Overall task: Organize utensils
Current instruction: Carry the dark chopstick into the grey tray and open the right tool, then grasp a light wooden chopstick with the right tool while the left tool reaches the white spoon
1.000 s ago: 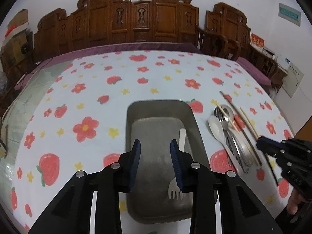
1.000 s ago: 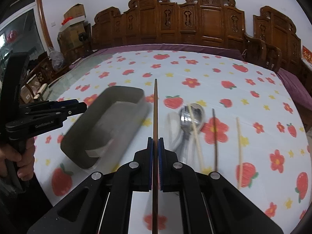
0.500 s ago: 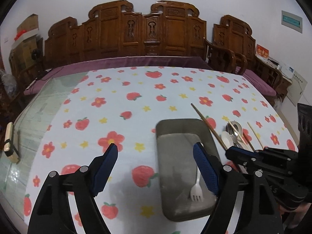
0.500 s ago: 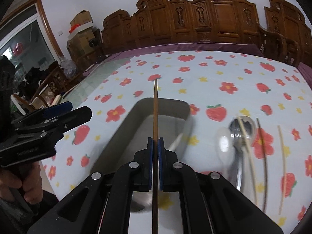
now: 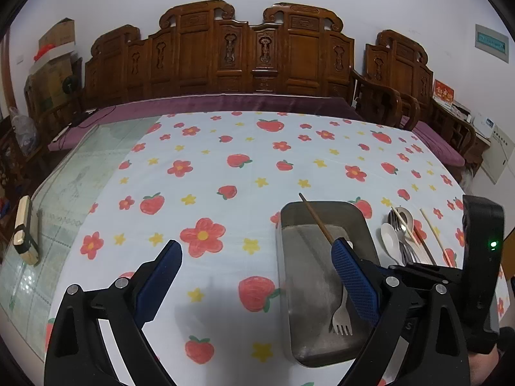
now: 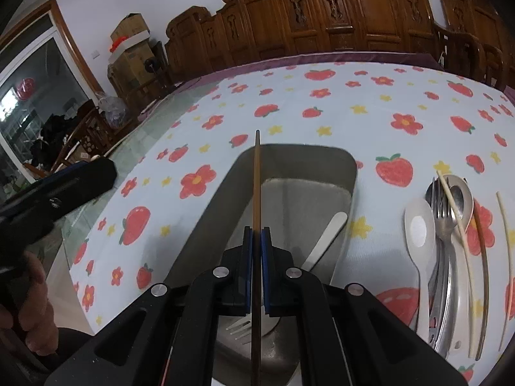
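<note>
A brown chopstick (image 6: 256,199) is clamped in the closed right gripper (image 6: 256,251), long axis pointing straight ahead over the metal tray (image 6: 349,173) directly below, lengthwise with it and above the fork (image 6: 325,238), while the left gripper (image 5: 257,276) is opening wide with nothing between its jaws, beside the tray.

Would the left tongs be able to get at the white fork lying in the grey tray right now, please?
Probably yes. The left tongs are empty with jaws opening wide, and the fork lies uncovered in the tray beside them. The right tongs, holding a brown chopstick over the tray, could crowd the approach.
</note>
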Demonstrator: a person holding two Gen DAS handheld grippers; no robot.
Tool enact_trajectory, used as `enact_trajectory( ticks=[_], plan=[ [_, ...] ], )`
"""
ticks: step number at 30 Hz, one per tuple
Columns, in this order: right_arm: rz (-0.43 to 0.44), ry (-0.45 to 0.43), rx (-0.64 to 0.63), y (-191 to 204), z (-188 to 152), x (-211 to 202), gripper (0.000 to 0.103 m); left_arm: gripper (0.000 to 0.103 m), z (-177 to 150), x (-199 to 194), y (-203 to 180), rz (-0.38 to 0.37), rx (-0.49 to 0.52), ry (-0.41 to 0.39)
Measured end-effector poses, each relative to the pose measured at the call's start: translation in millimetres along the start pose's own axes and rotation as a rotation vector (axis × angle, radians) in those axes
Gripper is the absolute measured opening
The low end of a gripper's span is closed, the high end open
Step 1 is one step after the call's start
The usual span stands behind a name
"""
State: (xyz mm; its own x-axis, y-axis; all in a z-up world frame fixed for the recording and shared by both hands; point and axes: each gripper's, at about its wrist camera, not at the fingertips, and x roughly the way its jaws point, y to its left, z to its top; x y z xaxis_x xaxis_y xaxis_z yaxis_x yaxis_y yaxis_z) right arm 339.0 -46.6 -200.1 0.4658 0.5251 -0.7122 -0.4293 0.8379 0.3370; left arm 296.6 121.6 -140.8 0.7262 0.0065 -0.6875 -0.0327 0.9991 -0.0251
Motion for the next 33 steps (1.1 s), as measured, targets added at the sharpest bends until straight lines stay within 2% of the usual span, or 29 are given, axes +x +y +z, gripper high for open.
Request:
enact_trajectory(
  ticks=[9, 23, 31, 32, 33],
  plan=[
    [0.013, -0.028, -0.021, -12.7, -0.4, -13.7, 0.009, 0.090, -1.0, -0.9, -11.1, -0.008, 0.018, -0.002],
    [-0.158, -0.135, -0.121, -61.2, -9.3, -112.3, 0.009, 0.090, -4.1, -7.4, -75.2, -0.095, 0.084, -0.035],
    [-0.231, -0.157, -0.121, -91.5, -19.1, -141.5, 0.009, 0.090, -10.0, -7.1, -110.0, -0.130, 0.121, -0.036],
    [-0.240, -0.159, -0.117, -96.1, -20.0, -143.4, 0.010, 0.090, -11.0, -7.0, -113.2, -0.134, 0.126, -0.036],
    [-0.249, -0.161, -0.112, -102.5, -20.8, -145.8, 0.016, 0.090, -11.9, -7.0, -115.6, -0.136, 0.130, -0.036]
  ],
)
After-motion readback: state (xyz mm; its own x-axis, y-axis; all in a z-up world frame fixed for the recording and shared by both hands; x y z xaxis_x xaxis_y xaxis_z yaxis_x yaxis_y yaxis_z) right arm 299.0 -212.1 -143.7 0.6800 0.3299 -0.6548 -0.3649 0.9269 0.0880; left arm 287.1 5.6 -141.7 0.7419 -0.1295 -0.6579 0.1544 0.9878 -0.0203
